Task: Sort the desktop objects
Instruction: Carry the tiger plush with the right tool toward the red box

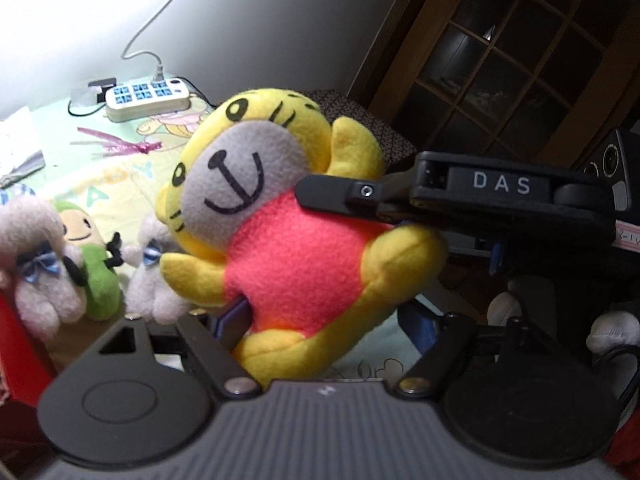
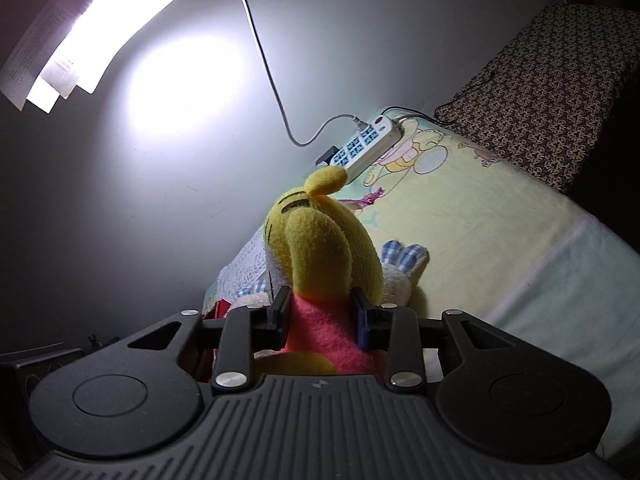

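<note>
Two sets of tongs have hold of one yellow plush tiger (image 1: pixel 280 216) at once, and it hangs in the air between them above the tabletop (image 2: pixel 500 232). From the left wrist view, the left tongs (image 1: pixel 320 320) grip the toy low down: one blue-padded finger (image 1: pixel 234 320) presses into the red belly by the leg, the other finger is hidden behind the toy's body, so the jaws are closed around it only as far as the soft stuffing lets them. Coming in from the right side of that view, the right tongs (image 1: pixel 320 190), with "DAS" printed on the housing, reach across to the toy's shoulder. Their own camera shows the right tongs (image 2: pixel 322 316) squeezing the red torso, fingers (image 2: pixel 280 312) pinched in on both flanks, the yellow head and ear rising straight ahead of them. Beyond the left tongs and off to their left sit a pale plush with a blue bow (image 1: pixel 36 264), a green plush (image 1: pixel 96 264) and another pale plush (image 1: pixel 154 268), huddled together. Farther ahead of both tongs, against the wall, lies a white power strip (image 1: pixel 146 98) on the cartoon-print cloth (image 1: pixel 132 176), with a pink ribbon (image 1: pixel 120 144) between it and the toy.
</note>
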